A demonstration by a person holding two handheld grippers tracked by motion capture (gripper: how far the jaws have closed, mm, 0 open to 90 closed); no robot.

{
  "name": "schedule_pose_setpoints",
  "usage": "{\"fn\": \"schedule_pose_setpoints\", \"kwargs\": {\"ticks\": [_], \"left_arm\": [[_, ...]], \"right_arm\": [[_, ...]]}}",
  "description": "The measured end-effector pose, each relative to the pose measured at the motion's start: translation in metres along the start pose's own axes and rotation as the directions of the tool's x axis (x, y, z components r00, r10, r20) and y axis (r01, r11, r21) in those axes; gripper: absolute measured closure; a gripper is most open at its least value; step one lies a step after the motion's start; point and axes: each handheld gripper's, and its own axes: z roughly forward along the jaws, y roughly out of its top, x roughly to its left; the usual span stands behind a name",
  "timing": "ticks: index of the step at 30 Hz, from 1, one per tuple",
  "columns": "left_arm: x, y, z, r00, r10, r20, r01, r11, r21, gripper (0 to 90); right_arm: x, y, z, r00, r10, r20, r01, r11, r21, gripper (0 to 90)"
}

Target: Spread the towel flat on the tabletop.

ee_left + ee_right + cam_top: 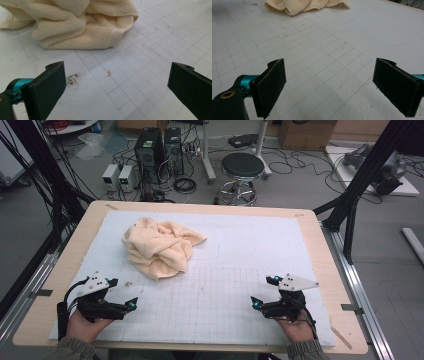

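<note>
1. The cream towel (pixel 161 247) is bunched up in a crumpled heap on the white gridded mat (pixel 240 270), sitting in the far-left part of it, well apart from both grippers.
2. The left gripper (pixel 122 295) is down at the near-left corner of the mat, held in the person's left hand (pixel 85 326). Its jaws are spread wide with nothing between them, just bare mat. In the left gripper view the towel (pixel 75 23) is right ahead, a thick folded edge facing the camera.
3. The right gripper (pixel 264 292) is at the near-right side, in the right hand (pixel 296 327), jaws also wide apart and empty. In the right gripper view the towel (pixel 307 6) is far off at the top edge.
4. There's a small dark smudge (pixel 73 78) on the mat just beside the left gripper's jaw, plus a tiny orange speck (pixel 109 73) nearby; could be dirt or lint, too small to tell.
5. The mat lies on a light wooden table (pixel 320 250). No readable writing or brand labels anywhere; the mat only has a pencilled grid and a faint drawn outline.
6. Behind the table: a black stool (pixel 242 167) and two computer towers (pixel 159 147) on the floor.
</note>
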Motion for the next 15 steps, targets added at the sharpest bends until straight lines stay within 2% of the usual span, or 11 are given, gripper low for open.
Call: {"fn": "schedule_pose_setpoints", "kwargs": {"ticks": [8,15], "left_arm": [[0.0009,-0.0008,-0.0021,1.0,-0.005,0.003,0.005,1.0,-0.002,2.4],[0.0005,-0.0023,-0.0066,1.0,-0.007,0.004,0.007,0.9999,-0.009,2.4]], "right_arm": [[0.0012,-0.0002,-0.0014,0.9999,0.013,-0.002,-0.013,1.0,0.0,10.6],[0.0026,0.0016,0.0013,0.9999,-0.001,-0.016,0.001,1.0,0.005,10.6]]}}
